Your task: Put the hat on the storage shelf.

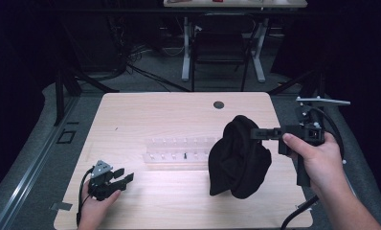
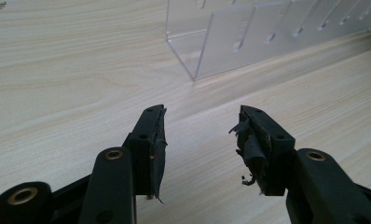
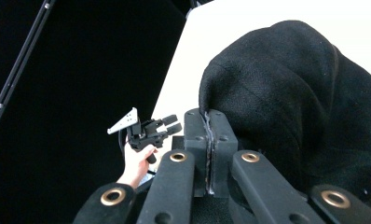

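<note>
A black cloth (image 1: 239, 158) hangs bunched above the right half of the wooden table (image 1: 145, 110), its lower end near or on the tabletop. My right gripper (image 1: 253, 134) is shut on its upper edge, held from the right by a hand. In the right gripper view the jaws (image 3: 210, 126) are pressed together, with the black cloth (image 3: 286, 93) bulging to their right. My left gripper (image 1: 124, 176) rests low at the table's front left, open and holding nothing. Its own view shows the jaws (image 2: 200, 123) spread over bare wood. The left gripper (image 3: 169, 123) also appears far off in the right gripper view.
A clear acrylic rack (image 1: 176, 153) with slots lies in the middle of the table, between the two grippers; its corner (image 2: 249, 37) stands just ahead of the left jaws. A round cable hole (image 1: 218, 104) sits near the far edge. A chair (image 1: 220, 43) and a desk stand beyond the table.
</note>
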The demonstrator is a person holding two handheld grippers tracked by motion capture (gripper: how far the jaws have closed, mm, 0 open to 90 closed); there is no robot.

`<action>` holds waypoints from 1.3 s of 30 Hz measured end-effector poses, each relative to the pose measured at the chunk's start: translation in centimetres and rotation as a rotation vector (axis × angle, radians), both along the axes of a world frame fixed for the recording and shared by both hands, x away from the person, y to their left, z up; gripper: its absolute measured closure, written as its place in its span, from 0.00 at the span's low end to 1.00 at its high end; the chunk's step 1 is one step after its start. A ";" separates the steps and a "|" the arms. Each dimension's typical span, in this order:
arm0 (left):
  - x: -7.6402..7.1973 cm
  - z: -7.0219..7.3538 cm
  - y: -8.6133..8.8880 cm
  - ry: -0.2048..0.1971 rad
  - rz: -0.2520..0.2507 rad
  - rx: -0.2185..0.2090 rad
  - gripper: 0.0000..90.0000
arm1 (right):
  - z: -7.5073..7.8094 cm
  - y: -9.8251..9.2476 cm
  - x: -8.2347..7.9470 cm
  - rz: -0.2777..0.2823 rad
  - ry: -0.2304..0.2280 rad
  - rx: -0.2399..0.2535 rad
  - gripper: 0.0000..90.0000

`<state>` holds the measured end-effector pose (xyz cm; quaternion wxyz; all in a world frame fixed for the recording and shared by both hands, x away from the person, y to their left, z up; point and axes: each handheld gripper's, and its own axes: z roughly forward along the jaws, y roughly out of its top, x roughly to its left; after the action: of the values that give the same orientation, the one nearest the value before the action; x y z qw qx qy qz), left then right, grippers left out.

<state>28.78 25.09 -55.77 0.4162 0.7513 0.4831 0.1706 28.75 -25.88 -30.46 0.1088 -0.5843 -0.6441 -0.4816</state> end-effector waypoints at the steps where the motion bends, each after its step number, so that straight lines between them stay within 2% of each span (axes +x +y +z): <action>1: 0.0 0.0 0.0 0.003 -0.002 0.002 0.58 | 0.1 0.1 0.1 0.002 -0.004 -0.004 0.99; 22: 0.1 0.0 -0.2 0.006 -0.017 -0.005 0.58 | 2.3 2.0 3.4 -0.028 -0.061 -0.002 0.99; 32: 0.2 0.0 -0.2 0.002 -0.018 -0.007 0.58 | 2.0 3.2 5.3 -0.053 -0.083 0.014 0.99; 39: 0.2 0.0 -0.3 0.003 -0.017 -0.009 0.58 | 1.7 4.2 6.2 -0.052 -0.097 0.002 0.99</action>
<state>29.00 24.81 -55.78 0.4203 0.7537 0.4781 0.1636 34.91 -21.69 -28.76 0.0653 -0.5768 -0.6326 -0.5128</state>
